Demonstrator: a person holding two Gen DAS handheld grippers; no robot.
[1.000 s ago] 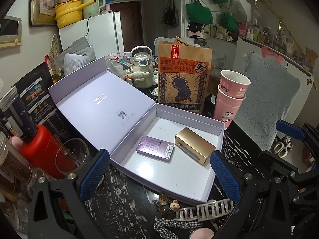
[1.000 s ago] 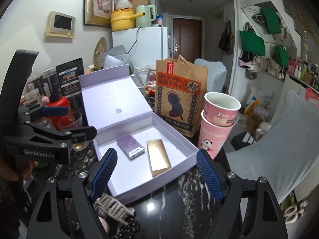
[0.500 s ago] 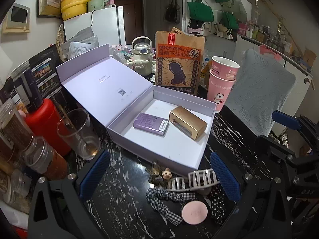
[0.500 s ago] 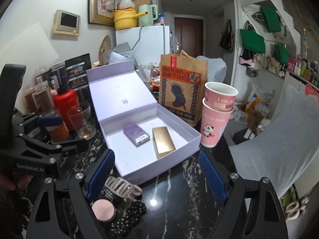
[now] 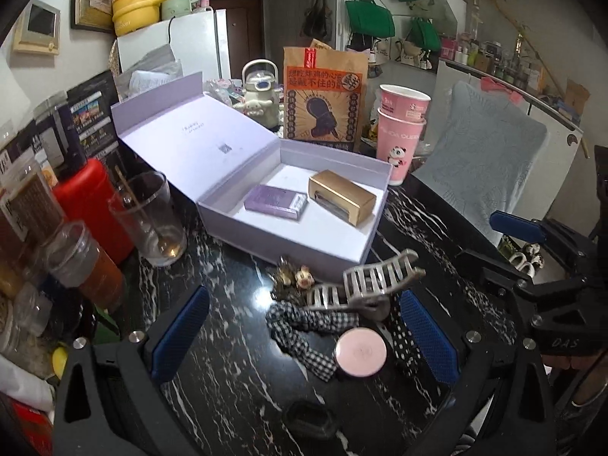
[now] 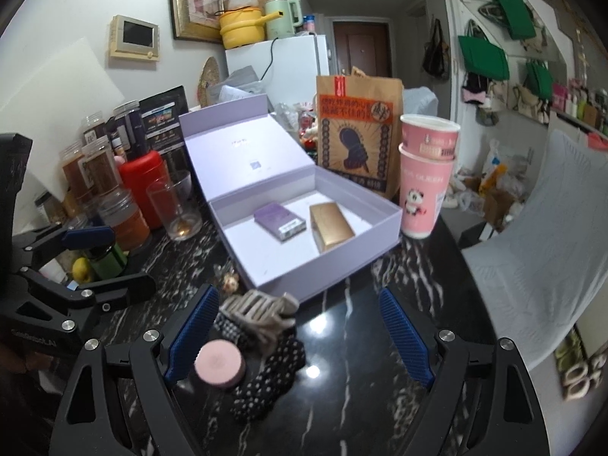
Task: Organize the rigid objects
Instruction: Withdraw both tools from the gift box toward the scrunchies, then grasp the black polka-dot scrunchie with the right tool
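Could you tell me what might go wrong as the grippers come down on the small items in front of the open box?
The round pink compact lies on the checked fabric bow, so a grasp could drag the cloth along. The beige claw hair clip sits against the lavender box and may snag. The clear drinking glass stands close by.

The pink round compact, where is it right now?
In the left wrist view the pink compact lies low and right of centre on the black table, beside the checked bow, before the lilac box.
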